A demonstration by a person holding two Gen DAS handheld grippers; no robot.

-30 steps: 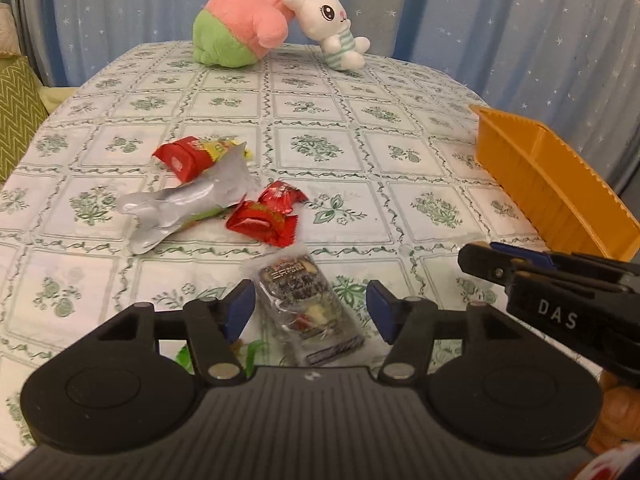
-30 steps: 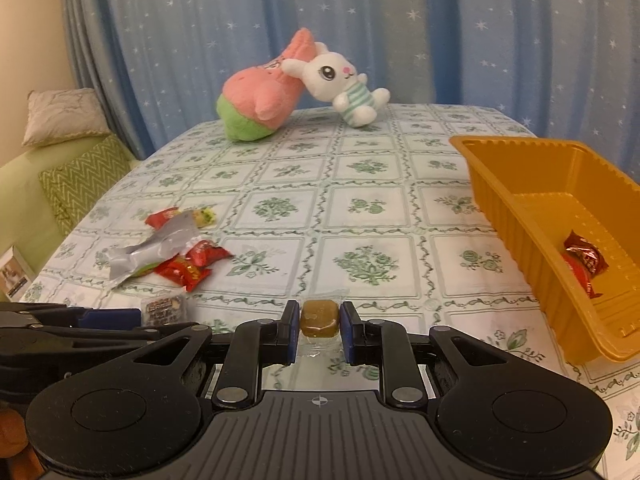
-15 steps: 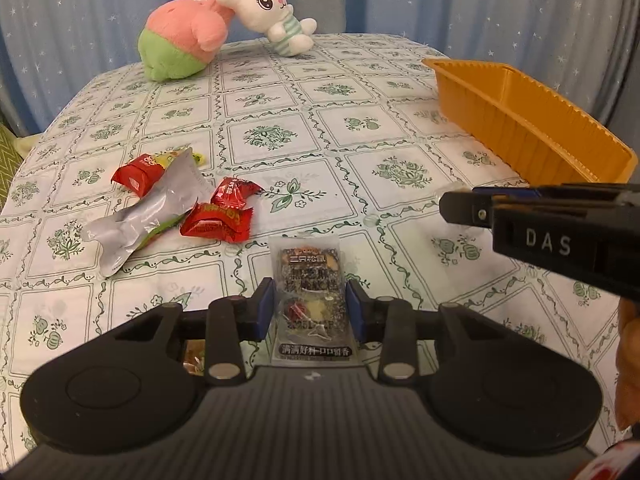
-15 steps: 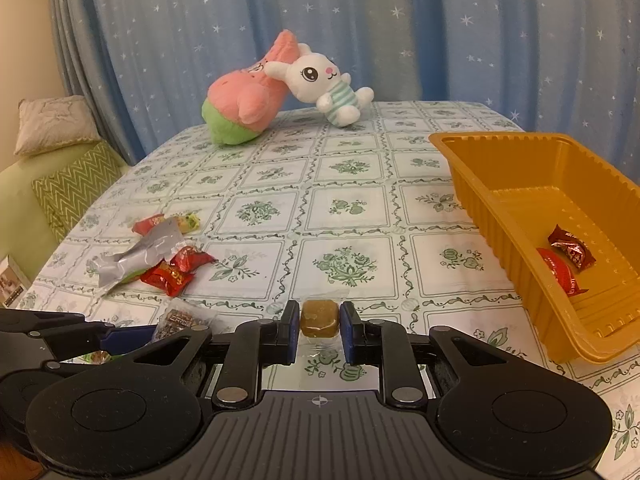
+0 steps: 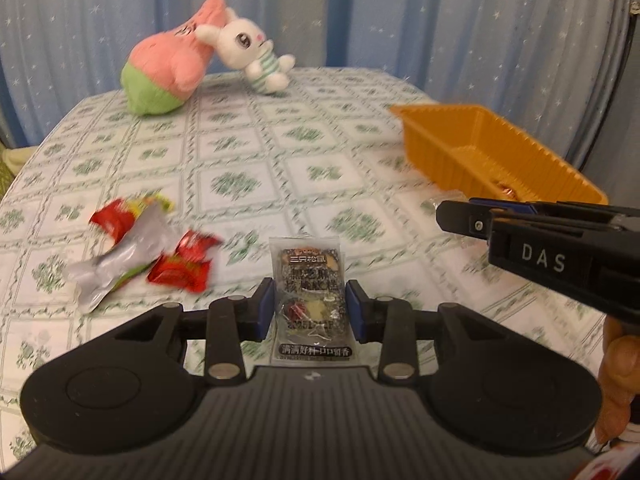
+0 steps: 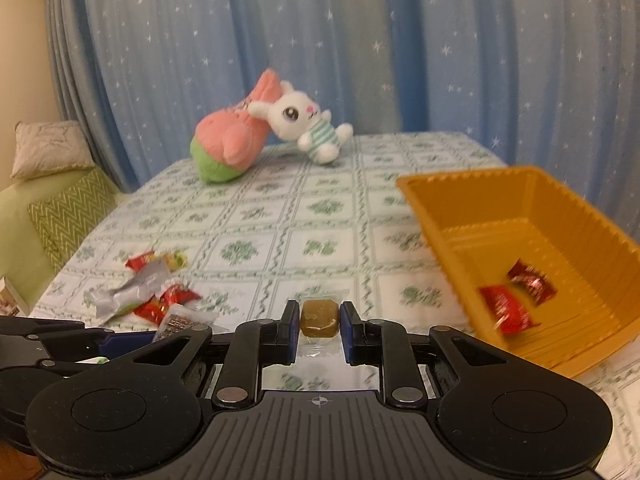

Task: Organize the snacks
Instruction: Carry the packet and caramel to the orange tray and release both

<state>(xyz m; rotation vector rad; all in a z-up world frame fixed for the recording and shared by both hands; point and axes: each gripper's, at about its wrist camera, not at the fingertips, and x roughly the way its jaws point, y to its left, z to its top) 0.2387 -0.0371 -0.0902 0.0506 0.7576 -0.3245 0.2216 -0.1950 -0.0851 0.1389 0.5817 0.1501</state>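
Now both grippers are carrying snacks: the left gripper (image 5: 310, 306) is clamping a nut packet (image 5: 308, 288), the right gripper (image 6: 319, 330) a brown candy (image 6: 319, 317); the orange tray (image 6: 576, 220) is lying at two o'clock, nearer the right.

Left gripper (image 5: 310, 306): lower centre of its own view, jaws clamped on a clear nut-mix packet (image 5: 307, 280), both blue pads pressing its sides. Right gripper (image 6: 319, 326): lower centre of its view, jaws nearly together, pinching a brown wrapped candy (image 6: 318, 317). Fingers (image 5: 618, 376) of the person's hand at the right edge, under the right gripper.
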